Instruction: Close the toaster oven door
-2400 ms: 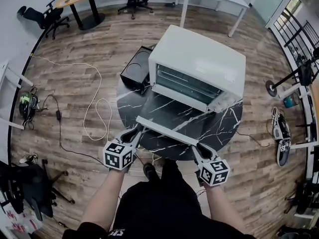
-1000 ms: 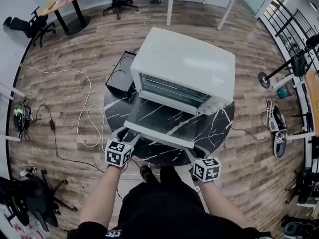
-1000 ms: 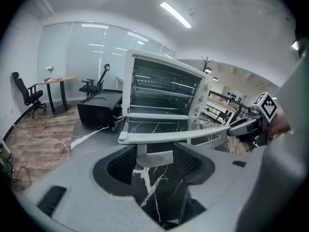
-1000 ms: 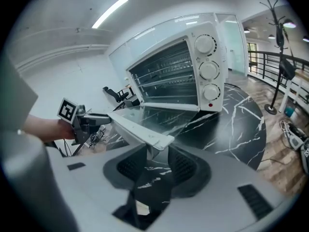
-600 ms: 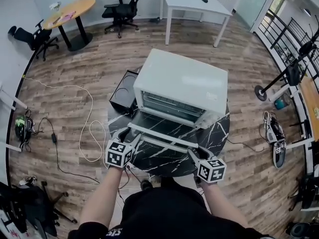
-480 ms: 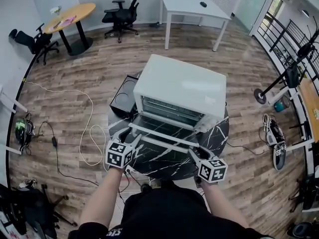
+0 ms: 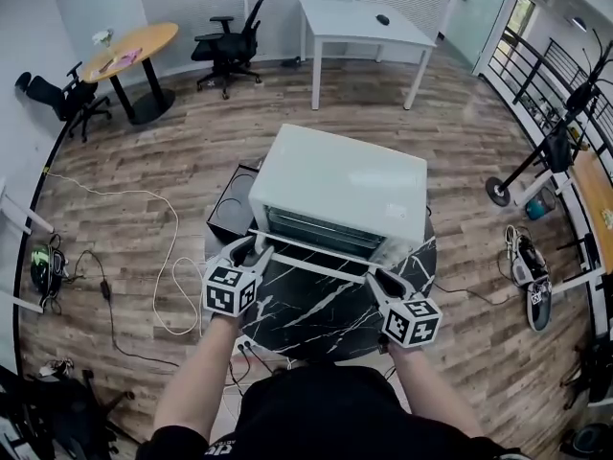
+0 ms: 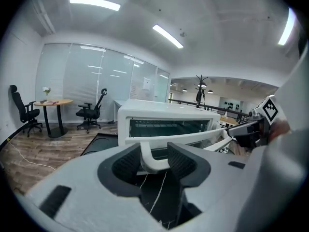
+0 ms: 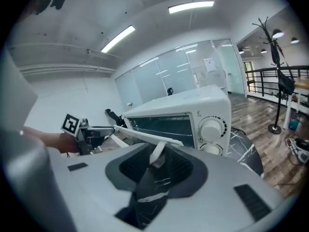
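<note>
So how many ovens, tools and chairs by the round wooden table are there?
Toaster oven: 1
Tools: 2, left tool and right tool, both closing with the door handle between their jaws
Chairs by the round wooden table: 2, near chair, far chair
Total: 5

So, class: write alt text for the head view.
The door of a white toaster oven stands almost shut, the left gripper and right gripper closing their jaws around its handle ends. The oven sits on a round black marble table.
</note>
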A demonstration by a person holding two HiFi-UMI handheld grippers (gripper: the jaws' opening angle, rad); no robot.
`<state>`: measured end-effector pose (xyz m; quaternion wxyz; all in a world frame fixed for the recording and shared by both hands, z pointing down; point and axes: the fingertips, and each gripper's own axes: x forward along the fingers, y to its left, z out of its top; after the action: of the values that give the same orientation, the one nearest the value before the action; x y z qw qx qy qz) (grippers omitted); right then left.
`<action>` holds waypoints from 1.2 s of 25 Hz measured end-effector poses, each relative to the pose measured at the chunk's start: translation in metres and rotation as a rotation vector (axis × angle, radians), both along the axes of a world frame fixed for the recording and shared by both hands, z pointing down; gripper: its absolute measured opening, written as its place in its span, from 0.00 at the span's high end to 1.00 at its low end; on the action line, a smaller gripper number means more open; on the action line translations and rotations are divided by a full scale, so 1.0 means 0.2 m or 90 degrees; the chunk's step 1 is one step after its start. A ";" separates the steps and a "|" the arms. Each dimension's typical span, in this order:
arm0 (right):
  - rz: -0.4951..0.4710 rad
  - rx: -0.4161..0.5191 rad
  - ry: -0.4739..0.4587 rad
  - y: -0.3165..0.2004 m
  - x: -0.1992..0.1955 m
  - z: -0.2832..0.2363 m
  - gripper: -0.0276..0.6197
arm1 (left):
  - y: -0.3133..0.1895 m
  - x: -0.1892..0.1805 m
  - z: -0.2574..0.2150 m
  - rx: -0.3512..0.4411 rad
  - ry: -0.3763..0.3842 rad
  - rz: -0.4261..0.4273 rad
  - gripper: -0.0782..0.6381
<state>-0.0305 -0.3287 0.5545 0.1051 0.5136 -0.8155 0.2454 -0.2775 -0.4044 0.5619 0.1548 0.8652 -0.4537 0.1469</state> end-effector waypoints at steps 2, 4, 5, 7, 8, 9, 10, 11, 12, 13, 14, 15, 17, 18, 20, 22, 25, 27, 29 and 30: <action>0.000 0.012 0.007 -0.04 0.01 -0.03 0.80 | -0.05 0.01 -0.03 0.008 0.008 -0.003 0.66; 0.001 0.020 0.010 -0.08 0.03 -0.06 0.81 | -0.09 0.03 -0.05 0.017 0.008 -0.006 0.66; 0.002 0.023 0.010 -0.10 0.03 -0.06 0.81 | -0.11 0.03 -0.06 0.021 0.006 -0.006 0.66; 0.002 0.027 0.009 -0.13 0.04 -0.08 0.81 | -0.15 0.04 -0.07 0.027 0.004 -0.007 0.66; 0.000 0.028 0.011 -0.14 0.04 -0.08 0.82 | -0.16 0.04 -0.08 0.027 0.005 -0.008 0.65; -0.002 0.029 0.014 -0.15 0.05 -0.09 0.84 | -0.17 0.04 -0.08 0.027 0.007 -0.011 0.66; -0.004 0.031 0.018 -0.15 0.05 -0.09 0.85 | -0.18 0.04 -0.09 0.028 0.009 -0.013 0.66; -0.004 0.034 0.022 -0.15 0.05 -0.10 0.85 | -0.18 0.03 -0.10 0.031 0.010 -0.015 0.66; -0.003 0.039 0.027 -0.16 0.06 -0.11 0.87 | -0.18 0.02 -0.11 0.034 0.011 -0.016 0.67; 0.000 0.044 0.030 -0.16 0.07 -0.13 0.88 | -0.18 0.01 -0.12 0.036 0.011 -0.017 0.67; 0.004 0.049 0.033 -0.17 0.08 -0.14 0.88 | -0.18 0.00 -0.14 0.038 0.012 -0.018 0.67; 0.009 0.054 0.035 -0.16 0.09 -0.16 0.90 | -0.16 -0.01 -0.14 0.039 0.014 -0.019 0.67; 0.019 0.063 0.039 -0.13 0.11 -0.18 0.93 | -0.11 -0.05 -0.16 0.040 0.022 -0.023 0.68; 0.023 0.067 0.042 -0.11 0.12 -0.20 0.94 | -0.08 -0.06 -0.18 0.042 0.026 -0.023 0.68; 0.027 0.076 0.053 -0.05 0.12 -0.23 0.95 | -0.01 -0.10 -0.21 0.053 0.025 -0.018 0.71; 0.025 0.087 0.067 0.00 0.11 -0.26 0.95 | 0.05 -0.13 -0.26 0.073 0.020 -0.007 0.80; 0.005 0.100 0.087 0.10 0.08 -0.32 0.95 | 0.15 -0.13 -0.33 0.111 0.010 0.021 0.81; -0.013 0.108 0.089 0.16 0.05 -0.37 0.95 | 0.21 -0.10 -0.36 0.136 -0.004 0.046 0.81; -0.029 0.120 0.084 0.22 0.02 -0.42 0.95 | 0.25 -0.08 -0.39 0.154 -0.017 0.061 0.81; -0.036 0.126 0.082 0.24 0.01 -0.44 0.95 | 0.26 -0.07 -0.41 0.161 -0.018 0.063 0.81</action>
<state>-0.0288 -0.2816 0.4661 0.1127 0.5126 -0.8416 0.1273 -0.2918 -0.3520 0.4792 0.0309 0.8969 -0.4276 0.1084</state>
